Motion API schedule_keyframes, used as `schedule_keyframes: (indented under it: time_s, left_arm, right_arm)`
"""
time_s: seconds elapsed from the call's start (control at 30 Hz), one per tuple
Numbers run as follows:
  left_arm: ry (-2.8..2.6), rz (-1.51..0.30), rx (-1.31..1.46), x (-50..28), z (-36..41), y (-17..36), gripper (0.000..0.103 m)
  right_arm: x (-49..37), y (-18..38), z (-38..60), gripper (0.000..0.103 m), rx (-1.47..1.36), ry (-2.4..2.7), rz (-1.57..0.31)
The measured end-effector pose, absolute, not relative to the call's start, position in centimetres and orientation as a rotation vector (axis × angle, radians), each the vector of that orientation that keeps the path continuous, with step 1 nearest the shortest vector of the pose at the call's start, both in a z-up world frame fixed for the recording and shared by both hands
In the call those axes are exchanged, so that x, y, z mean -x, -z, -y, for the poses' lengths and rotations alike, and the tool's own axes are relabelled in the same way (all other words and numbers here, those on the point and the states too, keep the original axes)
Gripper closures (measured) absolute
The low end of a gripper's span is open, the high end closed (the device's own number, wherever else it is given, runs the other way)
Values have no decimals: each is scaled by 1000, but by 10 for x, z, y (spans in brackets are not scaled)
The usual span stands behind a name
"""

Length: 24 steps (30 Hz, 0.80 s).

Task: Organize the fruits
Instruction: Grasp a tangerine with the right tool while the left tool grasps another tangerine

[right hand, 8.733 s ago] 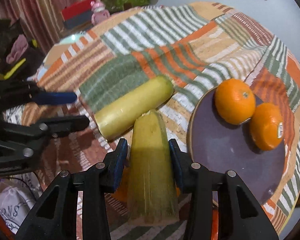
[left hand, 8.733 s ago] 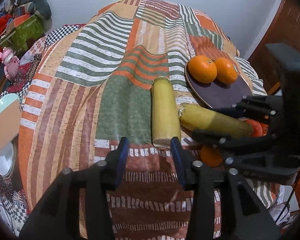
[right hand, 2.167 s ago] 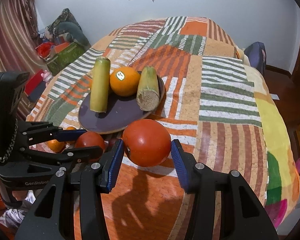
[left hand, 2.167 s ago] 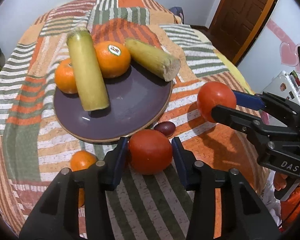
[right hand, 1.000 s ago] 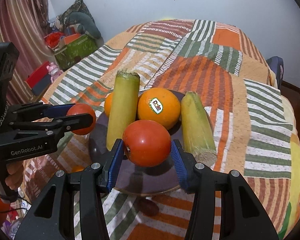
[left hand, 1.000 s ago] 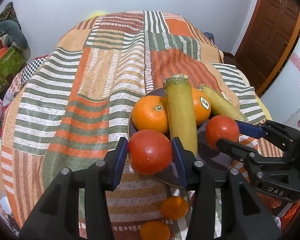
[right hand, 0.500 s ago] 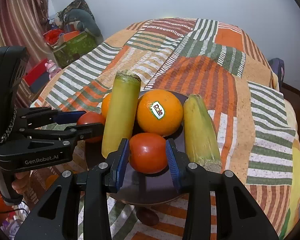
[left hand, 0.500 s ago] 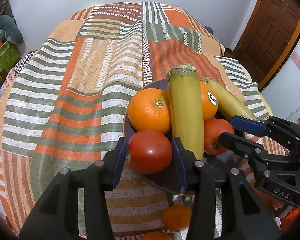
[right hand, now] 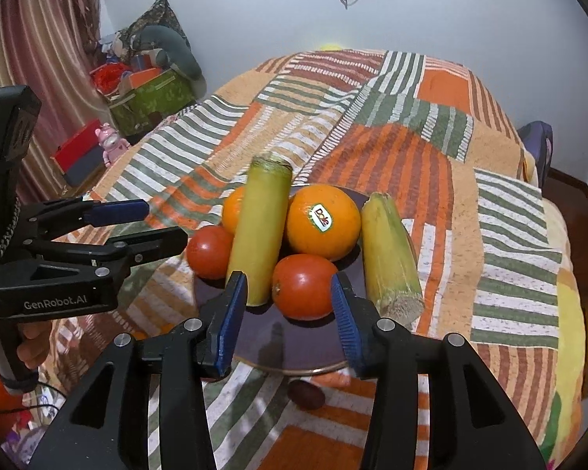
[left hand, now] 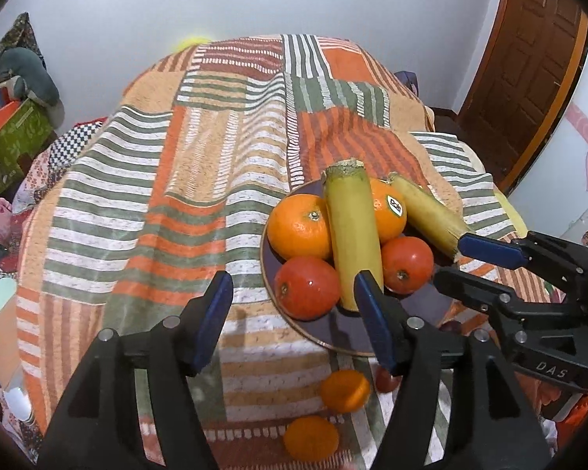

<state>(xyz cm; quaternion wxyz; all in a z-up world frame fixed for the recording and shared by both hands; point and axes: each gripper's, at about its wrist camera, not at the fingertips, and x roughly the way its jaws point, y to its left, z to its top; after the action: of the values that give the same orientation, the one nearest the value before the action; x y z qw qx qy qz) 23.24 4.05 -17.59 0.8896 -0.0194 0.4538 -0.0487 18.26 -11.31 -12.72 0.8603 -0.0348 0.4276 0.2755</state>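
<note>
A dark purple plate on the striped quilt holds two oranges, two yellow-green stalks and two red tomatoes. My left gripper is open and empty, just in front of the left tomato. My right gripper is open and empty, its jaws standing either side of the right tomato without touching it. Each gripper shows in the other's view.
Two small oranges and a small dark red fruit lie on the quilt in front of the plate. Boxes and toys sit on the floor to the left. A wooden door stands at the right.
Both grippers have opened and let go of their tomatoes, which now rest on the plate. Both grippers have drawn back a little.
</note>
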Motion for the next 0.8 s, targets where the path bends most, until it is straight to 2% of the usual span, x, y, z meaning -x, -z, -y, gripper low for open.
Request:
schedule_keyframes:
  time_s: [0.2,0.43,0.67,0.8]
  left_arm:
    - [92,-923,38,-211,-49,159,37]
    - [82,-911,16,-179,-58,147,31]
    - [81,-932,13,-157,-70,151,24]
    - [91,-967,28,-151,-77,163,23]
  right_arm:
    - [-166,116,109,61,86,-593,-872]
    - [-150,113,98,61,90,-628,-871]
    - [-143,128,77,61,119,-670,-915]
    - [-142,141,62,61,144,-701,-956]
